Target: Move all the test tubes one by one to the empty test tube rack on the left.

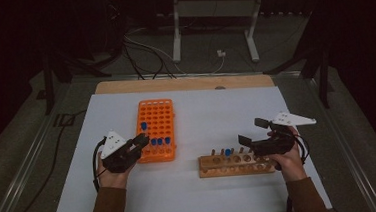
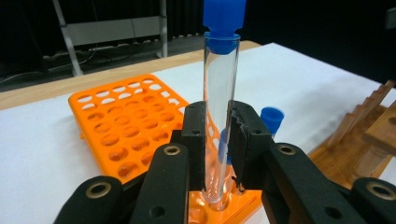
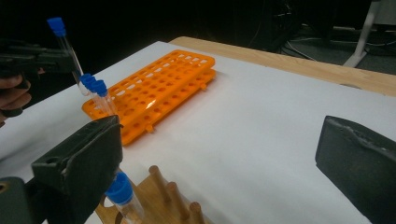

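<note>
In the left gripper view, frame centre, the left hand-held gripper is clamped on a clear blue-capped tube, its foot in the orange rack. Judged light, stiff, slippery and breakable; the mid-wall hold suits it. The right gripper view adds the gaping right hand-held gripper above the wooden rack on the bench.

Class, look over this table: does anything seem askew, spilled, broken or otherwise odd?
Nothing is spilled or broken. The one thing that stands out is a blue-capped tube gripped by the left tongs: it rides higher than the other tubes in the orange rack, and in the right gripper view it leans.
</note>
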